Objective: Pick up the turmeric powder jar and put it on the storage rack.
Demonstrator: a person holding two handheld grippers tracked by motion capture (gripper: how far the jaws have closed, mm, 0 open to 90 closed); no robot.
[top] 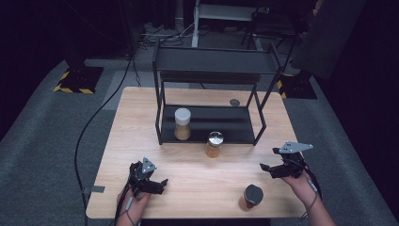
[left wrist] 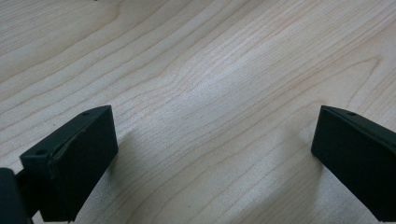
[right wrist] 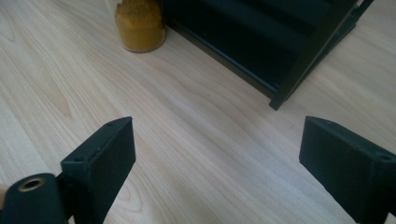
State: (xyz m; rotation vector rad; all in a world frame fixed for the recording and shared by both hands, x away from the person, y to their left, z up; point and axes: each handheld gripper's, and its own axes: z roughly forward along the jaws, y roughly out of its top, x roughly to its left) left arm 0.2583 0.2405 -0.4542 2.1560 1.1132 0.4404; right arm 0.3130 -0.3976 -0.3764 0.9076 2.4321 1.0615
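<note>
So the rack (top: 209, 94) sits at the far middle of the table (top: 136, 141), and everything else is easiest to place off it. One white-lid jar (top: 182, 123) stands on the rack's bottom shelf, left end. A silver-lid jar (top: 214, 144) stands on the wood just in front of the rack's front edge. A dark-lid jar (top: 251, 197) sits well in front of the rack, near the table's near edge.

The right gripper (top: 267, 171) hangs in front of the rack's right leg, just beside the dark-lid jar but apart from it, jaws wide with nothing in them. The right gripper view picks up the silver-lid jar's yellow-brown powder (right wrist: 139, 25) and the rack's corner post (right wrist: 308, 58), detail the high view lacks.

The left gripper (top: 162, 186) is in front of the rack's left side, jaws spread wide over bare wood, which the left gripper view (left wrist: 210, 154) makes obvious.
</note>
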